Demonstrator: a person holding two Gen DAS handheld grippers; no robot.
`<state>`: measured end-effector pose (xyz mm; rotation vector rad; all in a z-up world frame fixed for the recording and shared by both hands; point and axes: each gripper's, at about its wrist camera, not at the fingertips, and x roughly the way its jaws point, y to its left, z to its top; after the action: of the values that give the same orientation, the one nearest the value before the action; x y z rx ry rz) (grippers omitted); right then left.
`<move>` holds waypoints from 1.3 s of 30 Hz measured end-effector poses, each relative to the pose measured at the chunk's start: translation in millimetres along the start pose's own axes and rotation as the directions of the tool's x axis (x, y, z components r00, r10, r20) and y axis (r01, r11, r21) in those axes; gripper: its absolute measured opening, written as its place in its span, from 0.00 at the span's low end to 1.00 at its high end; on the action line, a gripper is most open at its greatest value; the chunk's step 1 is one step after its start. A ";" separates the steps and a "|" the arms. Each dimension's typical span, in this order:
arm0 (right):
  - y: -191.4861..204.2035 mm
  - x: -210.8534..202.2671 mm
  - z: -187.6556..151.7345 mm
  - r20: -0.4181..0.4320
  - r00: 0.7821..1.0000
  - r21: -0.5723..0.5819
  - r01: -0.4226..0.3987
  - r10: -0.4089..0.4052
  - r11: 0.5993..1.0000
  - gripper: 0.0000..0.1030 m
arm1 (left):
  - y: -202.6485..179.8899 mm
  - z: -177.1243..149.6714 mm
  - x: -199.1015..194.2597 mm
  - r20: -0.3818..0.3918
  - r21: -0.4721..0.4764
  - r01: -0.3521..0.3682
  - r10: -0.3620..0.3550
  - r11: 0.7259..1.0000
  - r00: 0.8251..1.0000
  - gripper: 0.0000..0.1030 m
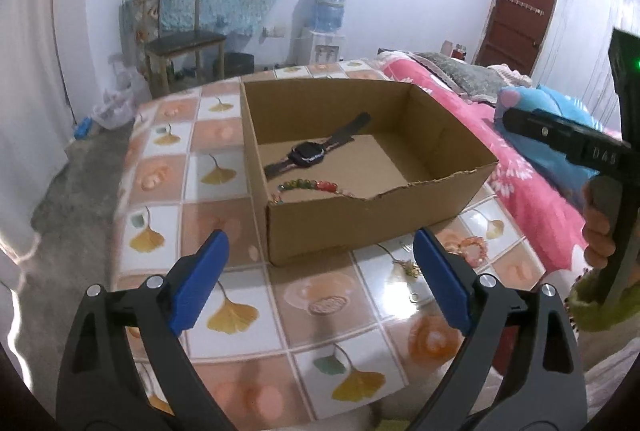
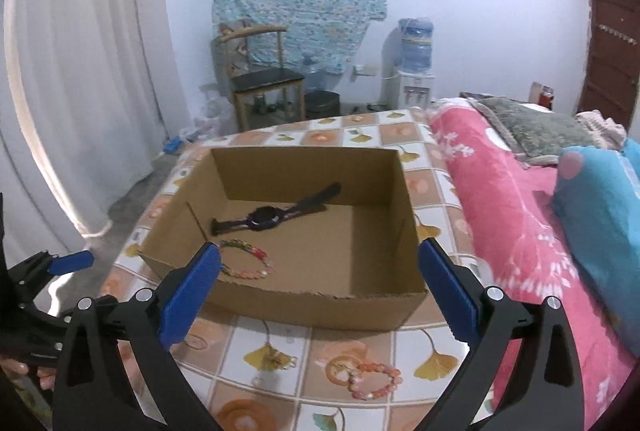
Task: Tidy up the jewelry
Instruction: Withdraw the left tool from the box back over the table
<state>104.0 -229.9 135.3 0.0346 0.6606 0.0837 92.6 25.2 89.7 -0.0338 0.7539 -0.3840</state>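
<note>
So at that point I had both grippers up over the bench (image 2: 400, 135), neither one holding anything. My left gripper (image 1: 320, 279) was spread wide, and so was my right gripper (image 2: 318, 293), blue pads well apart on both.

The cardboard box (image 2: 320, 305) sat in the middle of the bench with two things lying in it: a dark watch (image 2: 266, 218) flat on the bottom and a multicolour bead bracelet (image 2: 250, 259) near the front left corner. Outside the box, on the bench in front of it, were a pink bead bracelet (image 2: 374, 381) and, just to its left, a little gold-ish piece (image 2: 276, 361) that was too small and tangled-looking for me to name, maybe earrings or a chain.

My read was that those two leftovers were what remained. The pink bracelet looked light and floppy, probably beads on elastic, so I figured it would sag and swing when lifted. Pinching across one side of the loop, on a bead or two, seemed better than trying to span the whole ring. The tablecloth looked glossy, so beads could roll or skate away under the pads. The gold bit looked thin and fiddly, the easiest thing to miss.
</note>
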 end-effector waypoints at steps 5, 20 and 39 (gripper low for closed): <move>-0.3 -2.1 -9.9 -0.001 0.999 -0.036 0.047 -0.047 0.998 0.93 | 4.5 -6.3 3.6 -0.014 -0.037 -0.005 0.004 0.999 1.000 0.88; -58.5 -26.6 -42.0 0.025 0.999 0.020 0.042 -0.043 0.999 0.93 | 12.2 -28.9 -8.0 0.094 -0.114 0.056 -0.045 0.992 0.995 0.92; -48.5 22.7 -95.4 -0.207 0.965 0.132 -0.137 0.162 0.982 0.93 | -13.5 -58.2 38.5 -0.090 0.083 0.048 -0.040 0.995 0.995 0.92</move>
<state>66.5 -275.6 43.3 0.1907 0.8806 0.1967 74.6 5.2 23.9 0.0473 0.8242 -0.4620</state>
